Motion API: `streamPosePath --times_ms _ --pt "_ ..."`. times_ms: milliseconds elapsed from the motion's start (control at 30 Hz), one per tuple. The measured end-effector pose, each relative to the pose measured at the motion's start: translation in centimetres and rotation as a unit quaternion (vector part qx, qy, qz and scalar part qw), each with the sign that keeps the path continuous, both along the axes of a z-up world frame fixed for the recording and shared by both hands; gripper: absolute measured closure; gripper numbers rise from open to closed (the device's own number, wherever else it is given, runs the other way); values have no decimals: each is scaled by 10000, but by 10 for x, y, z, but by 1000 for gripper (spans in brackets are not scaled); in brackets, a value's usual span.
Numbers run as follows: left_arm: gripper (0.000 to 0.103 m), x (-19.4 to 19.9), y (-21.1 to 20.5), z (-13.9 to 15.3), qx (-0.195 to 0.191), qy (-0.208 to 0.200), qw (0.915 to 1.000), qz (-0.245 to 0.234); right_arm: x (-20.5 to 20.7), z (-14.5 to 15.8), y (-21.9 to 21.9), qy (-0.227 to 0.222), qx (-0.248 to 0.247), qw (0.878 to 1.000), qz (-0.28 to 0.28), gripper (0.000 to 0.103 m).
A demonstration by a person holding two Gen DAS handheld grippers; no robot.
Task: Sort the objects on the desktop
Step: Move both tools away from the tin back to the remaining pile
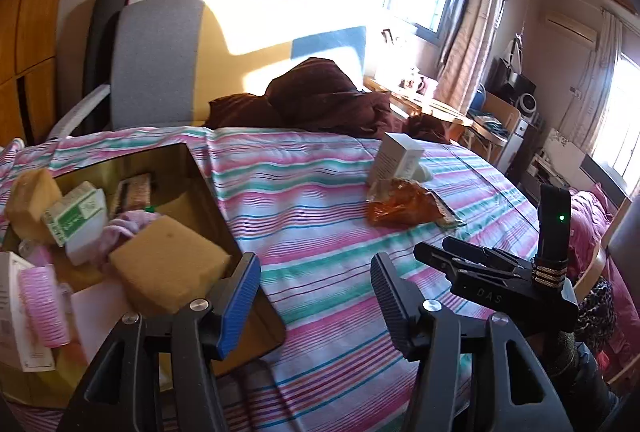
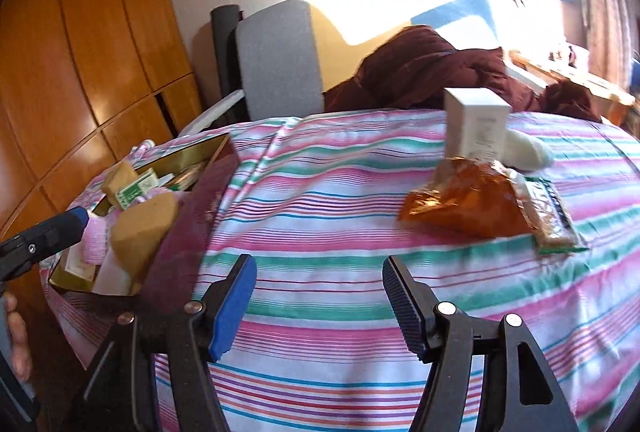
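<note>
A gold box [image 1: 208, 187] at the left of the striped table cloth [image 1: 304, 191] holds yellow sponges [image 1: 168, 268], a green-and-white carton [image 1: 74, 216], a pink hair roller [image 1: 40, 304] and pink cloth. Farther right, an upright white carton [image 1: 394, 155] stands behind an orange packet [image 1: 404, 207]. My left gripper [image 1: 314, 272] hovers open beside the box's near corner with nothing between its fingers. My right gripper [image 2: 320, 288] is open over bare cloth, short of the orange packet [image 2: 468, 203] and the white carton [image 2: 476, 123]. A green-edged snack packet [image 2: 552, 216] lies beside the orange one.
A white rounded object [image 2: 528, 151] lies behind the carton. Maroon bedding [image 1: 320, 99] and a grey chair back [image 1: 156, 63] sit beyond the table's far edge. A wooden wardrobe [image 2: 80, 51] stands at left. A hand [image 2: 18, 344] shows at the lower left.
</note>
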State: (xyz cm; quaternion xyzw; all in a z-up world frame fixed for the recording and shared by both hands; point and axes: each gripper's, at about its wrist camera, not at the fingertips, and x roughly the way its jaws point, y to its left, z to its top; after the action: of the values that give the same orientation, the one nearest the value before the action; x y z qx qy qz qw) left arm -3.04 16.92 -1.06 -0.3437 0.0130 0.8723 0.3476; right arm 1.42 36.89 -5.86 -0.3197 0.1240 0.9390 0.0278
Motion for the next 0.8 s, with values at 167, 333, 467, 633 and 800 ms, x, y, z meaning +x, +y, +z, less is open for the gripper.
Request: streamPosePath --times_ms 167,333,467,633,800 --pt "44 -1 54 -11 -137 -213 9982 -552 26 -15 63 -117 -156 9960 -874 33" --pt "36 -7 104 -22 -117 -543 9936 -982 50 -26 119 -161 -339 9850 -1686 33" --pt "34 -17 138 -27 -178 -702 9914 -1091 58 -29 142 -78 -361 9799 -1962 32" --pt "32 -33 171 -29 -333 -669 9915 -1066 57 -33 146 8 -394 9795 -1975 31" --pt "18 -60 189 -36 -312 -824 9916 -951 55 -36 146 76 -471 9811 -1875 27"
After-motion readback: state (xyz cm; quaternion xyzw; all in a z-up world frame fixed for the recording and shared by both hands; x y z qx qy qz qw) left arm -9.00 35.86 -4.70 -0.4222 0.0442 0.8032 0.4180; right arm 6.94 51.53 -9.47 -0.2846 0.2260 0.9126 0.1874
